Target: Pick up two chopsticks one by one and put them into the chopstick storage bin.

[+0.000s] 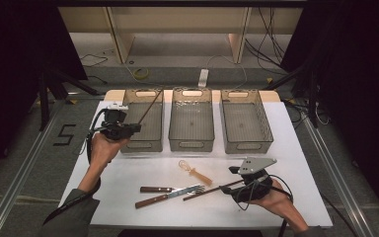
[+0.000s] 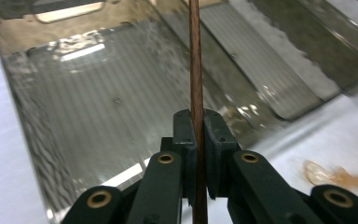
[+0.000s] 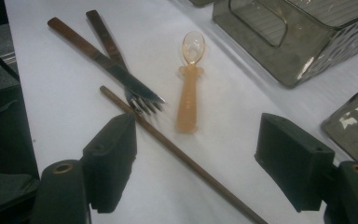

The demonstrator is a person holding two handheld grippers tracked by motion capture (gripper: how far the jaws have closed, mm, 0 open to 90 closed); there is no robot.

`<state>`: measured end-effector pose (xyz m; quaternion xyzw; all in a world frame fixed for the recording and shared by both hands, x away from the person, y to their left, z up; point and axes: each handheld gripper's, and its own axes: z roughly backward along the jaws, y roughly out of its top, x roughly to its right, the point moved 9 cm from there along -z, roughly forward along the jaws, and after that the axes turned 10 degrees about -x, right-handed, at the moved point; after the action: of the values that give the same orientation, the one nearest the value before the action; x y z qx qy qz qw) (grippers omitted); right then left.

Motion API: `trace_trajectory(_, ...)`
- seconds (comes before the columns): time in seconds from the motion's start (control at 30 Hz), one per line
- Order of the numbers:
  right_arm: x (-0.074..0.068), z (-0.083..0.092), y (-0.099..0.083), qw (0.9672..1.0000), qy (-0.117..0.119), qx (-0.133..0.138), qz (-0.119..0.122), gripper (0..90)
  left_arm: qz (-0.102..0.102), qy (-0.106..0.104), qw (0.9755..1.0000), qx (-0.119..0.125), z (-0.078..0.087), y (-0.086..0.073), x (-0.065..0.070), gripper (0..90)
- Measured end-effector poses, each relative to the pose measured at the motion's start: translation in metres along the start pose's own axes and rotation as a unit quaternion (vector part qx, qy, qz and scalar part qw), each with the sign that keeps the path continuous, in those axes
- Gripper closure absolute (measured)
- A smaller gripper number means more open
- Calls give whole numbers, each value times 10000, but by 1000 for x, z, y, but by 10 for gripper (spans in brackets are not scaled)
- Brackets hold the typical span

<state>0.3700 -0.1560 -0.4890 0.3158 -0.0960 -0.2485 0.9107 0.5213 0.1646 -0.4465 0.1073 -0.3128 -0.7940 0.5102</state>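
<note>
Nearest us, our right gripper [image 1: 227,187] rests low on the white table [image 1: 286,148] with its jaws spread wide and nothing pressed between them; a thin brown chopstick [image 3: 182,156] lies on the cloth and runs through the gap, untouched. Just beyond its tip lie a wooden-handled knife [image 3: 98,53] and fork [image 3: 116,56], crossed over each other, and beside them a small translucent orange spoon [image 3: 189,88]. Farther up on the left, our left gripper [image 1: 137,127] has its jaws clamped tight on a second chopstick [image 2: 196,56], which sticks out past the pads over the leftmost of three clear bins [image 1: 150,144]; the middle bin [image 1: 191,145] and the right bin [image 1: 244,146] stand beside it at the back of the table. We judge each stick to be light, stiff and smooth, so it will likely pivot or slide in a narrow pinch. For the one on the table, we would take hold near its middle, square across its length, so that neither end droops when lifted.
</note>
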Motion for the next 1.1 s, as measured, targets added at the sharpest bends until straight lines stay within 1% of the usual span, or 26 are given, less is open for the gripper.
trace_trajectory(0.1, -1, 1, 0, 10000, 1, 21, 8, 281, 79, 90, 9999, -8, -6, 4, -9, 843)
trace_trajectory(0.2, -2, 1, 0, 10000, 12, 26, 11, 271, 169, 93, 9998, -9, -12, 8, -16, 843)
trace_trajectory(0.43, -3, 2, -1, 10000, 19, 45, 8, 267, 238, 233, 9993, -154, -23, 13, -30, 842)
trace_trajectory(0.47, -3, 1, -1, 10000, 19, 42, 6, 267, 239, 281, 9992, -174, -25, 14, -32, 842)
trace_trajectory(0.67, -3, 2, -2, 10000, 29, 52, 2, 267, 302, 414, 9983, -279, -31, 15, -40, 839)
trace_trajectory(0.73, -4, 1, -2, 10000, 38, 47, 6, 267, 288, 445, 9982, -290, -33, 14, -42, 837)
trace_trajectory(0.8, -4, 1, -2, 10000, 40, 46, 8, 267, 363, 448, 9979, -285, -36, 14, -43, 834)
trace_trajectory(0.87, -3, 1, -2, 10000, 57, 34, 13, 267, 419, 459, 9972, -418, -41, 12, -43, 830)
trace_trajectory(0.9, -3, 1, -2, 10000, 56, 30, 16, 267, 466, 456, 9968, -456, -44, 12, -43, 795)
trace_trajectory(0.93, -3, 1, -3, 10000, 59, 27, 14, 267, 500, 452, 9966, -475, -46, 12, -43, 717)
trace_trajectory(0.97, -4, 1, -2, 10000, 56, 36, 10, 267, 487, 437, 9966, -506, -46, 11, -43, 658)
trace_trajectory(1.07, -4, 2, -3, 9999, 92, 61, 30, 267, 540, 418, 9967, -442, -44, 13, -39, 496)
trace_trajectory(1.1, -4, 2, -3, 9999, 85, 53, 30, 267, 519, 389, 9970, -413, -41, 14, -37, 458)
